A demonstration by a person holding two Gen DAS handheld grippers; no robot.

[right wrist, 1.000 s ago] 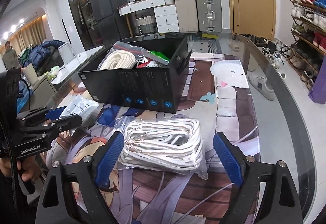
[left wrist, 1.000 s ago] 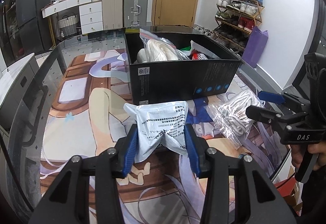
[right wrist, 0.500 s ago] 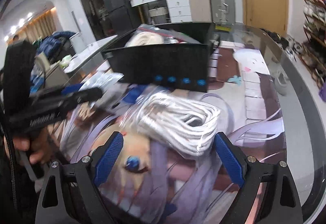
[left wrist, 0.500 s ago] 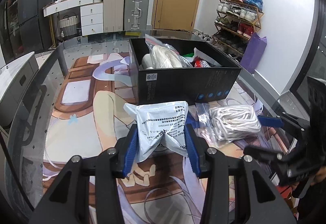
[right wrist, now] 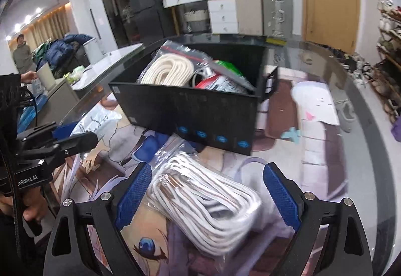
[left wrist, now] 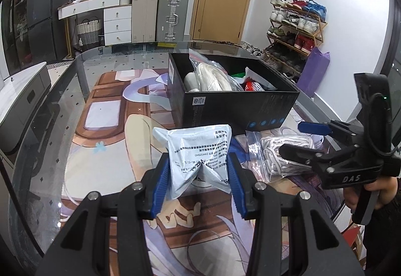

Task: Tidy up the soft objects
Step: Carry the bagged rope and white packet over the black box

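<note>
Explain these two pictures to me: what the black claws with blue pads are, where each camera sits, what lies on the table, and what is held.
No robot here: a person holds a two-finger claw in each hand, with a camera looking along its fingers. In the left camera's picture, the left gripper pinches a grey packet. In the right camera's picture, the right gripper stands open around a bag of white cord on the table, not squeezing it. Behind is a black box already holding other bags.
</note>
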